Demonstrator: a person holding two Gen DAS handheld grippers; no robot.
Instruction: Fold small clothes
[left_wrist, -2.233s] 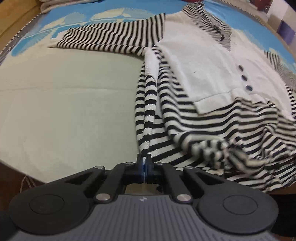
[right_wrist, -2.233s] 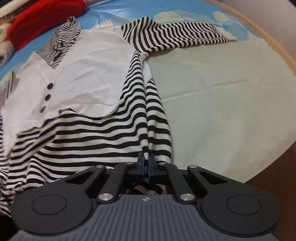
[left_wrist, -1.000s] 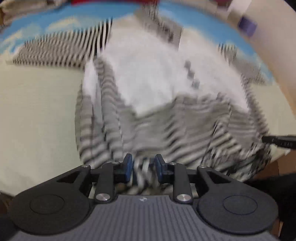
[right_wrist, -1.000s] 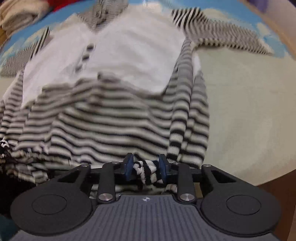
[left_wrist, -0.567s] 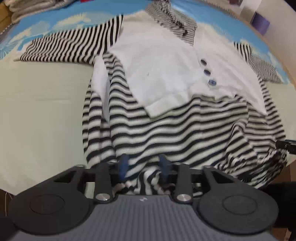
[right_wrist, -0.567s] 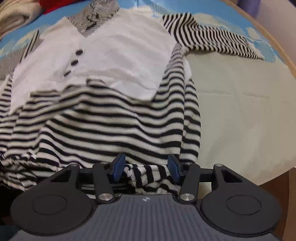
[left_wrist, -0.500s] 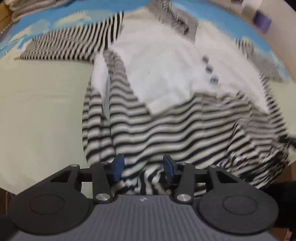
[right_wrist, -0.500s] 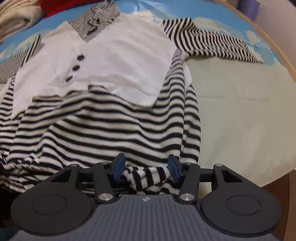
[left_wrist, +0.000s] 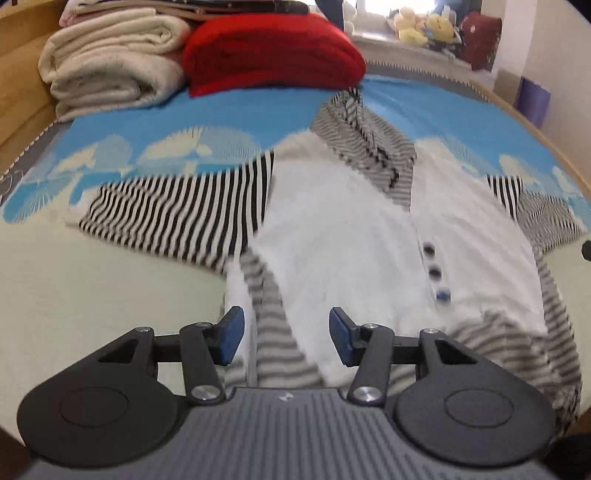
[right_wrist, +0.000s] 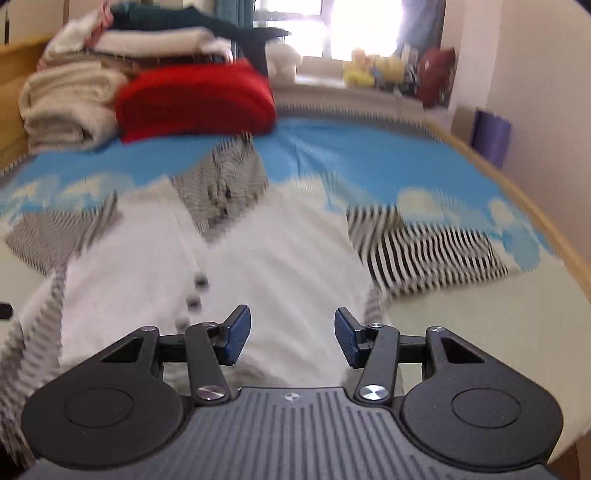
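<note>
Two grippers, left and right, gape over one sweater.

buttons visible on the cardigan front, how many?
3. The buttons run in a short line down the white panel of the cardigan: top, middle, bottom. More may be hidden under folds.

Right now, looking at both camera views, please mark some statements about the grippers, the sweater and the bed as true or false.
1. The left gripper is open and holds nothing. True.
2. The right gripper is clamped on the sweater's hem. False: its jaws are spread apart, and the sweater lies flat beneath it.
3. A red blanket lies folded at the far end of the bed. True.
4. The sweater's sleeves are folded over its chest. False: the left sleeve and the right sleeve both stretch outward.
</note>
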